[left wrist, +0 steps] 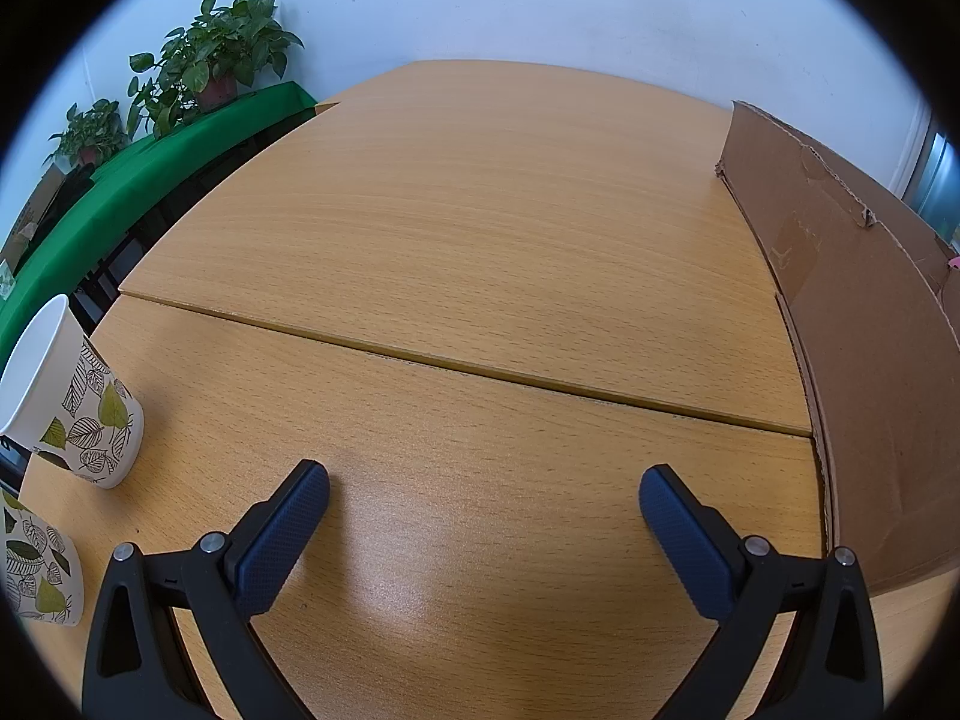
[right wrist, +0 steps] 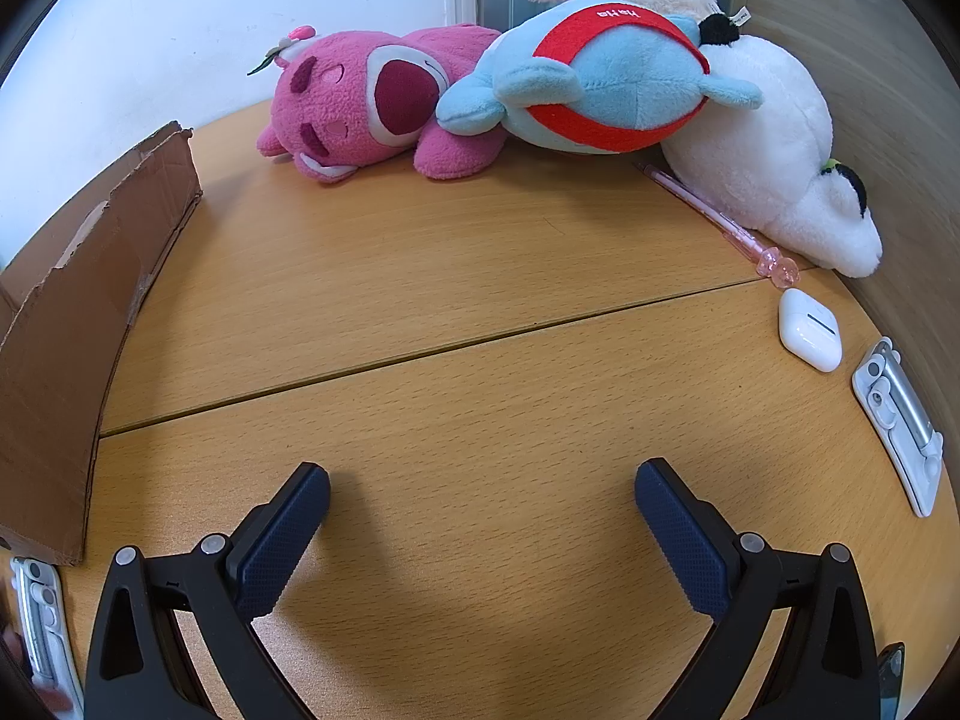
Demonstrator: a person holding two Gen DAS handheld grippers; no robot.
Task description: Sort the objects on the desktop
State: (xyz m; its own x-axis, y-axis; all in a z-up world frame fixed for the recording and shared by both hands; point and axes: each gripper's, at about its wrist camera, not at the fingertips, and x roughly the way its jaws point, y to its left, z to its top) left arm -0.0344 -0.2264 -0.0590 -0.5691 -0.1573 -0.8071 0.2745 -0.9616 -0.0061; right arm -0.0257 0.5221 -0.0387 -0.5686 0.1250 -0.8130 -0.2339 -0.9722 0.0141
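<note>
A wooden table [right wrist: 480, 312] carries a cardboard box [right wrist: 78, 324] at left. Plush toys, pink [right wrist: 360, 102], blue [right wrist: 606, 78] and white [right wrist: 774, 162], lie along the back. A pink pen [right wrist: 714, 216] touches the white toy; a white earbud case [right wrist: 810, 330] sits near it. Two leaf-print cups [left wrist: 78, 396] stand left of the left tongs [left wrist: 483, 495]. Both left and right tongs [right wrist: 482, 492] are apart, holding nothing.

two paper cups [left wrist: 72, 402], two potted plants [left wrist: 216, 60], one cardboard box [left wrist: 852, 324], four plush toys [right wrist: 360, 102], one pink pen [right wrist: 720, 216], one earbud case [right wrist: 810, 330], two white clips [right wrist: 900, 426]
</note>
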